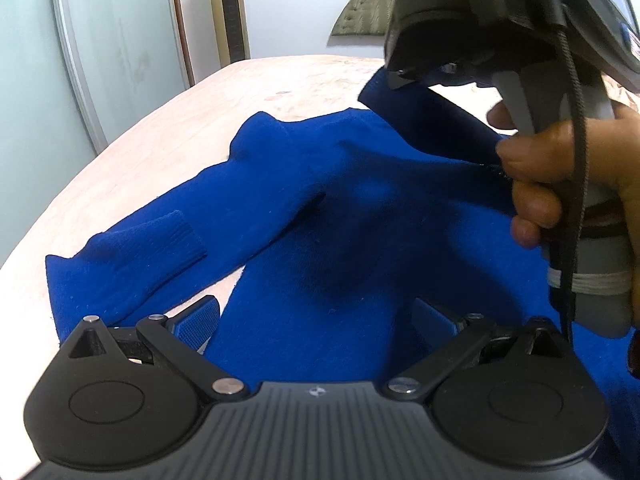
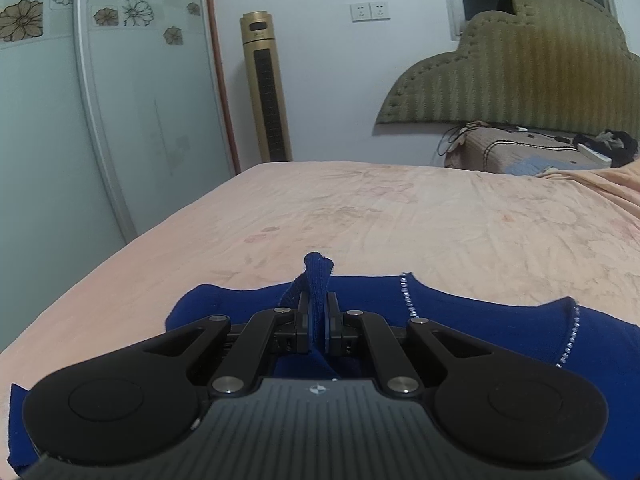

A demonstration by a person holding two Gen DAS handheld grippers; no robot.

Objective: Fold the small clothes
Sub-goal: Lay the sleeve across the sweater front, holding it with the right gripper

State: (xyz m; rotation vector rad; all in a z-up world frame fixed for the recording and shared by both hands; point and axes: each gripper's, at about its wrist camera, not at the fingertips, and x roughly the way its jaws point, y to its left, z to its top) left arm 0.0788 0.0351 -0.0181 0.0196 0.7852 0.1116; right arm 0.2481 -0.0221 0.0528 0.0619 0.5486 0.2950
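Apparently sleeve (image 2: 318, 280) pinched in right gripper (image 2: 318, 320), above bed (image 2: 360, 208).

sweater (image 1: 320, 216): 1 | bed (image 2: 400, 216): 1 | tongs: 2, left (image 1: 316, 320), right (image 2: 318, 312) | fan (image 2: 267, 88): 1 | headboard (image 2: 520, 72): 1 | wall sockets (image 2: 370, 11): 2

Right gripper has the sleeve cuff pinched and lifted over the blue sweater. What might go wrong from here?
1. The right gripper holds only a narrow bunch of the cuff; it might slip out mid-fold.
2. The left gripper stands open with the blue sweater body between its fingers, not clamped, so pulling the sleeve may drag the garment across the bed sheet.
3. The other sleeve lies crooked and could end up folded unevenly.
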